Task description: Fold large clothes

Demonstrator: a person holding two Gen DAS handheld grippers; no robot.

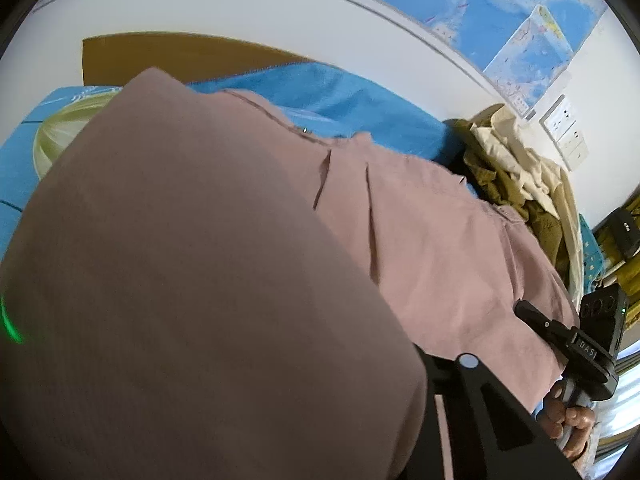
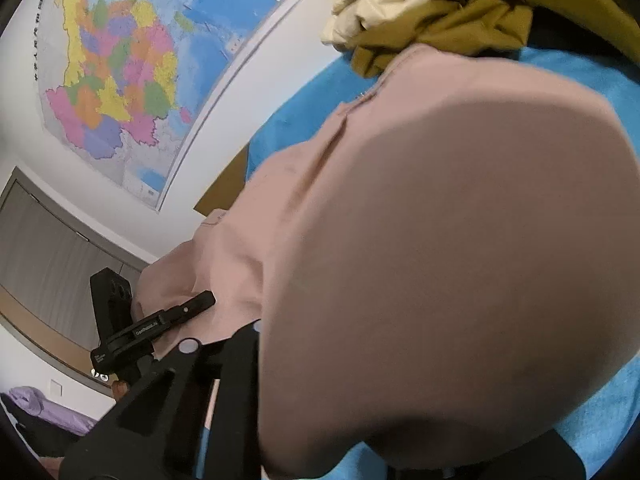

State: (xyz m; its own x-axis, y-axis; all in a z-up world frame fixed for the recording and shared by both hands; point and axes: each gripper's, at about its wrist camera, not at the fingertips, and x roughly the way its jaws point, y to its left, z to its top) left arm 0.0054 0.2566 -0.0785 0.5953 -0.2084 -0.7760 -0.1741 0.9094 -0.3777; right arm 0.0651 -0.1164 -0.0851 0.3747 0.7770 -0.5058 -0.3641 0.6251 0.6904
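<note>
Pink garment [image 1: 224, 248] drapes over both grippers, hiding jaws' state; blue bedsheet [image 1: 344, 96] beyond.

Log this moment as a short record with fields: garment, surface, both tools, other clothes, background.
garment: pink garment, lifted and draped close over both cameras
surface: blue bed cover
left tool: closed on the pink garment's edge, seen from the right wrist view
right tool: at the pink garment's edge, seen from the left wrist view; grip looks closed
other clothes: olive garment and cream garment heaped together beside the pink one
background: wall map, wall sockets
</note>
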